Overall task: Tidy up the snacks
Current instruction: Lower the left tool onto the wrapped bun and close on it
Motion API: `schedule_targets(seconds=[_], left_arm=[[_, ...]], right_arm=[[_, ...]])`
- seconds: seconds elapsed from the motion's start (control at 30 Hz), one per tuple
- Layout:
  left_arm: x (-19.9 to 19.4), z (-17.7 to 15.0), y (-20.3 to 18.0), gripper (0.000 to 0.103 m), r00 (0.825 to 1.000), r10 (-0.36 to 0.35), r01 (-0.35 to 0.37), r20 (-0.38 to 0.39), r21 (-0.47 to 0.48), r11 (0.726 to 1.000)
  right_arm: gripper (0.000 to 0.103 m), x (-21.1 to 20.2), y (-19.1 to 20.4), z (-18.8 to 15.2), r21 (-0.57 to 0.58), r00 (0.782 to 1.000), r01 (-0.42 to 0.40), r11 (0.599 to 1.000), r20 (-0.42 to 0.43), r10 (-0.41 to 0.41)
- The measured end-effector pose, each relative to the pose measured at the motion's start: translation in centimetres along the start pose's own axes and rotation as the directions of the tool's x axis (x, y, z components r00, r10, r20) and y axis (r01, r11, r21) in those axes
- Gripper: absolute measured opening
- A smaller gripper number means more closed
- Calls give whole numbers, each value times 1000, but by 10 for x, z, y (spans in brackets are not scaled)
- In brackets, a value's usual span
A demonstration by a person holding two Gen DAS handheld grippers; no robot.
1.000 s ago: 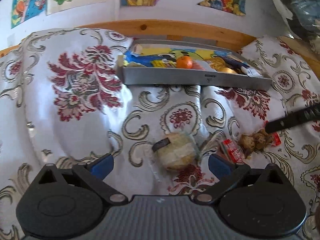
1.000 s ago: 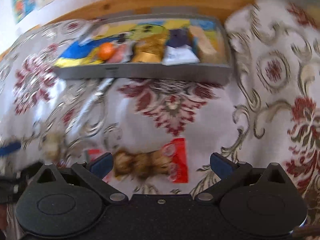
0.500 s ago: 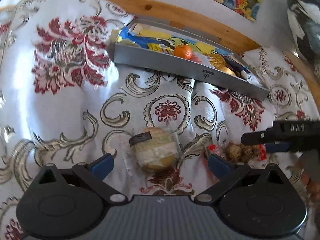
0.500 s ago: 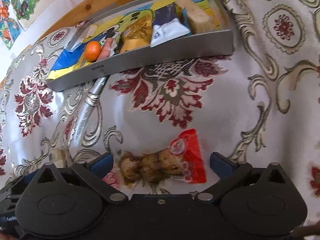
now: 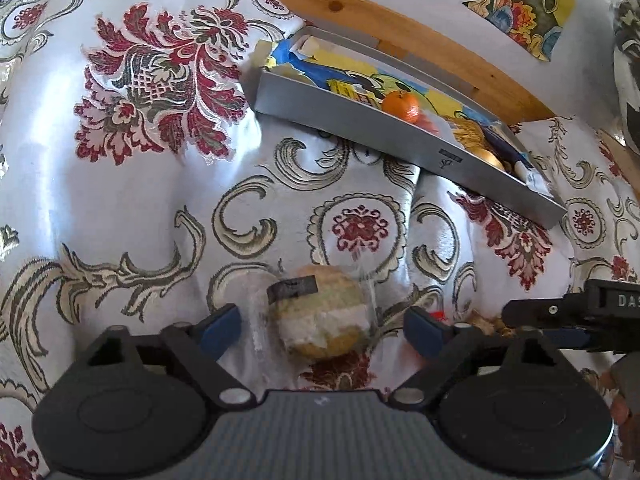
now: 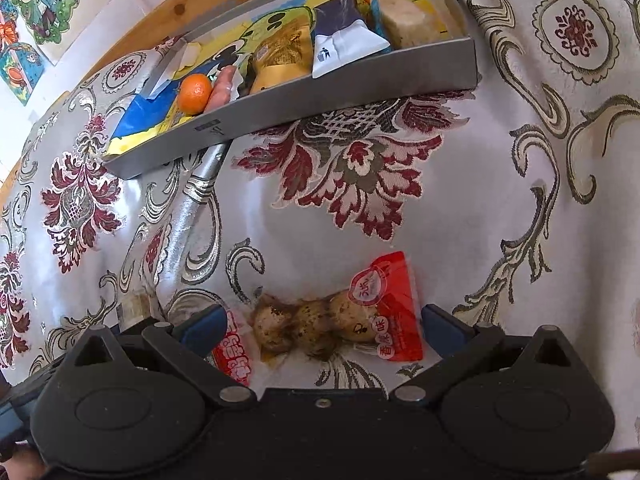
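Note:
A round cake in clear wrap [image 5: 320, 314] with a black label lies on the patterned cloth between the fingers of my open left gripper [image 5: 322, 328]. A red-ended packet of brown eggs [image 6: 332, 326] lies across the gap of my open right gripper [image 6: 322, 330], untouched by the blue pads. The grey tray [image 5: 400, 146] [image 6: 304, 102] stands farther back, holding a tangerine [image 5: 401, 106] [image 6: 194, 93], a gold packet [image 6: 282, 54], a dark blue-and-white packet [image 6: 344, 38] and a pale cake [image 6: 404, 16]. The right gripper's black body [image 5: 580, 314] shows at the right edge of the left wrist view.
A floral silver-and-red cloth [image 6: 520, 200] covers the surface, with a raised fold [image 6: 192, 204] running from the tray toward me. A wooden rail [image 5: 420, 36] and a wall with colourful drawings lie behind the tray. A fingertip shows at the lower right [image 5: 622, 410].
Both grippers have moved down and forward over their snacks: the wrapped cake and the egg packet now sit between the fingers. Both views have tilted, so the tray appears slanted.

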State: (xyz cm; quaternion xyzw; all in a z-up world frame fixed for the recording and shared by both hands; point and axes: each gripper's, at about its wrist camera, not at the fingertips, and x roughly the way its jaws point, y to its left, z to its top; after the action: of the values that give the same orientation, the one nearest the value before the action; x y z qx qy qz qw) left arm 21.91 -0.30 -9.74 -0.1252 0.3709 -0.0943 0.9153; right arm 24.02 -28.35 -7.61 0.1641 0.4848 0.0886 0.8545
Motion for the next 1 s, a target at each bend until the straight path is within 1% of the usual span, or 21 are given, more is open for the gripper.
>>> schedule_targets(seconds=[0.07,0.23,0.3,0.53,0.7,0.9,1.0], left_arm=[[1,-1,0,78,1000,22,-22,3,16,1000],[-1,-4,-1,69,999,43,-43,13,52,998],[-3,-5,-1,62,999,47,-48,15,61,997],[-16,-13,-1,59,999,46,-47,16,73,996],[-30,-19,-2,58,999,45,-45,3,40,998],[-50,-28,-7,58,998,56,-56,10,14,998],[-59,-32,-9,58,998,59,-59,21,-3,998]], right_arm=[[102,0,0,0,2,1000,1,1000,0,-1],[102,0,1,-1,-10,1000,8,1000,1,-8],[102,0,2,-1,-15,1000,11,1000,2,-11],[102,-2,1,-5,-2,1000,-3,1000,-2,3],[102,-7,1,-11,18,999,-43,999,-21,43],[102,-16,7,-23,17,991,-101,995,-85,102],[102,-24,16,-31,-27,987,-112,993,-120,108]])
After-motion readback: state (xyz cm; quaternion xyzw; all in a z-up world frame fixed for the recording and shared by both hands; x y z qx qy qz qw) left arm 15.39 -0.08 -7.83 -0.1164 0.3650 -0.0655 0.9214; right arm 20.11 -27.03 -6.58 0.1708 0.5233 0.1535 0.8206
